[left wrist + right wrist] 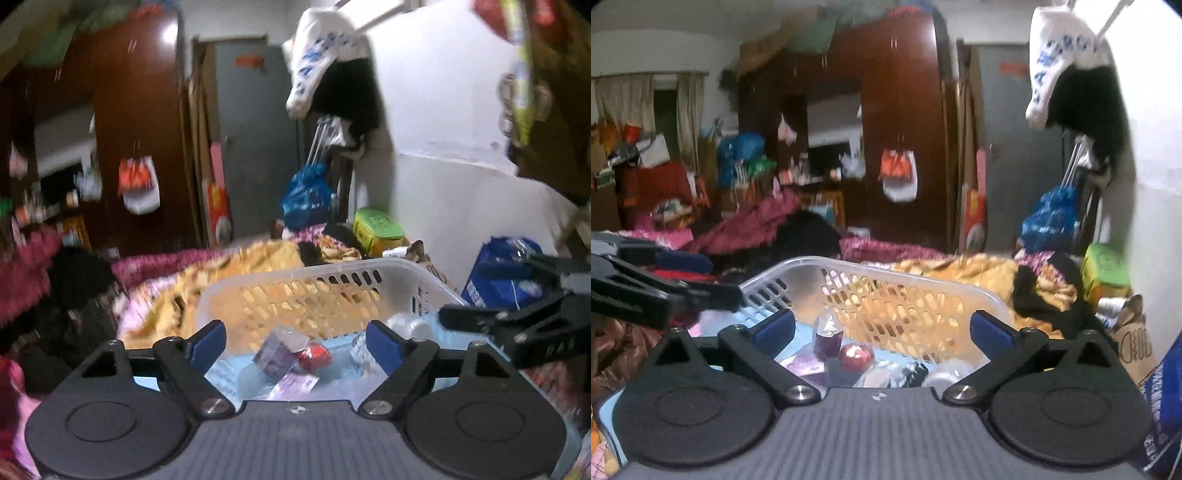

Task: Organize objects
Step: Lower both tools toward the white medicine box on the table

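In the left wrist view, the left gripper [295, 345] has its jaws wide apart with nothing between them, hanging over the near edge of the white basket [314, 271] that sits on the cluttered bed. Inside, toward the near side, lie a purple carton [279, 354], a red ball [314, 355] touching it and a clear bottle [406, 326], apparently gathered there to keep them together. In the right wrist view, the right gripper [882, 334] is likewise spread wide and empty above the basket's near edge; the carton stands upright just beside the ball, so the sorting looks largely done.
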